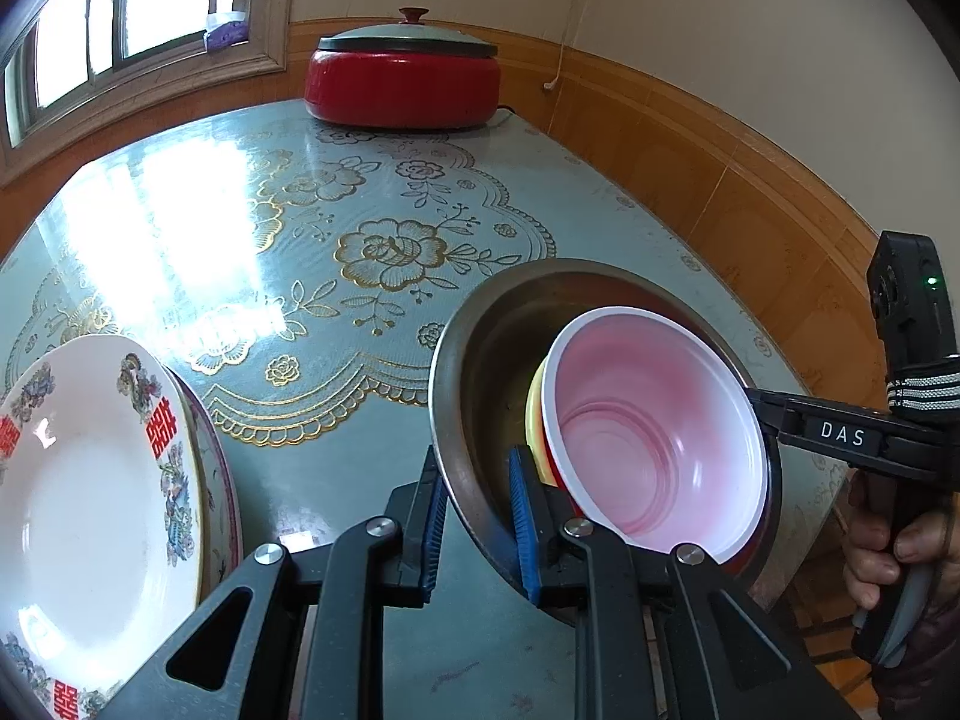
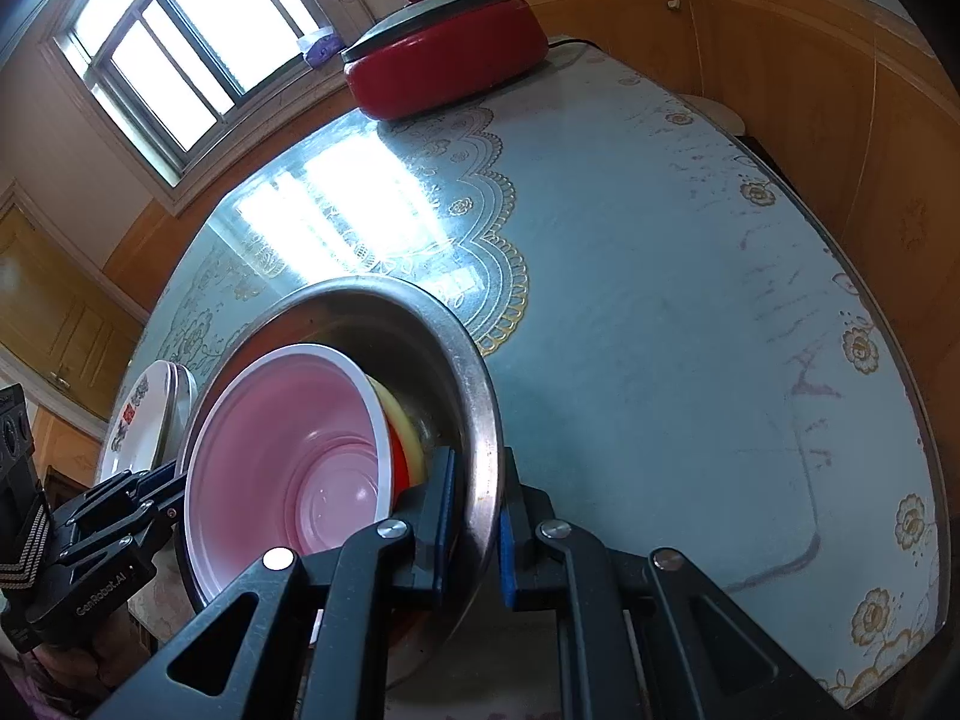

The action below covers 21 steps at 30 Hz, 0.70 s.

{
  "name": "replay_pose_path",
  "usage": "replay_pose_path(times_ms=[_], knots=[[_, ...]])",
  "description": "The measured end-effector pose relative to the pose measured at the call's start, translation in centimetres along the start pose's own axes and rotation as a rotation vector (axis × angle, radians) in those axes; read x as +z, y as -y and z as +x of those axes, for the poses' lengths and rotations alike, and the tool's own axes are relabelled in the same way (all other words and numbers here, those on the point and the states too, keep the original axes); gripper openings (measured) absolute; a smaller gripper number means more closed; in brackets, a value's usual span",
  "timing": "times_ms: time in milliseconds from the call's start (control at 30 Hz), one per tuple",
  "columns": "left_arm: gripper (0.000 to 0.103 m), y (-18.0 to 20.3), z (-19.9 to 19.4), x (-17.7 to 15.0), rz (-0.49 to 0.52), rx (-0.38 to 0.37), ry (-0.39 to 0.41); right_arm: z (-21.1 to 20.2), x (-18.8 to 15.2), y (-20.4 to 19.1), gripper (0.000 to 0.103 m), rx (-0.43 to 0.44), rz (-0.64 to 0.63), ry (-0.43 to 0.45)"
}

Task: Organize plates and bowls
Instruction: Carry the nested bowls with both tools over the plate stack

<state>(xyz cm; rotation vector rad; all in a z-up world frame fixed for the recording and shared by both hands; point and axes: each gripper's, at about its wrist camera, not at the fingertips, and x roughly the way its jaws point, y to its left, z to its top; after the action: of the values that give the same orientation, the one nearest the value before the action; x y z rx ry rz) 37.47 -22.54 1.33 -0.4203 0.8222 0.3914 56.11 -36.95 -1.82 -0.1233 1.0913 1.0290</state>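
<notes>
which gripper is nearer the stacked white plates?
Left. The left gripper clamps the steel basin's rim on the side facing the stacked white plates; the right gripper clamps the opposite rim.

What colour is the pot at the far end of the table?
Red pot, grey-green lid, red knob; clearest in the left wrist view.

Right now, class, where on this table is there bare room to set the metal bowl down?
Free: the middle, between the red cooker and the plates, and the right side of the table. Crowded: the near edge, around the metal bowl.
</notes>
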Motion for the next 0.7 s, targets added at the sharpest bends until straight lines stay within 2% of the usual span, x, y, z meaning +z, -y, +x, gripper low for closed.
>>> replay_pose_path(times_ms=[367,700], knots=[[0.020,-0.9,-2.9,0.3,-0.005,-0.009,0.053,-1.9,0.5,-1.7,0.011,0.036,-0.023,0.043],[0.020,-5.3,-7.3,0.3,-0.069,0.033,0.124,-2.4,2.5,-7.8,0.010,0.123,-0.124,0.067]])
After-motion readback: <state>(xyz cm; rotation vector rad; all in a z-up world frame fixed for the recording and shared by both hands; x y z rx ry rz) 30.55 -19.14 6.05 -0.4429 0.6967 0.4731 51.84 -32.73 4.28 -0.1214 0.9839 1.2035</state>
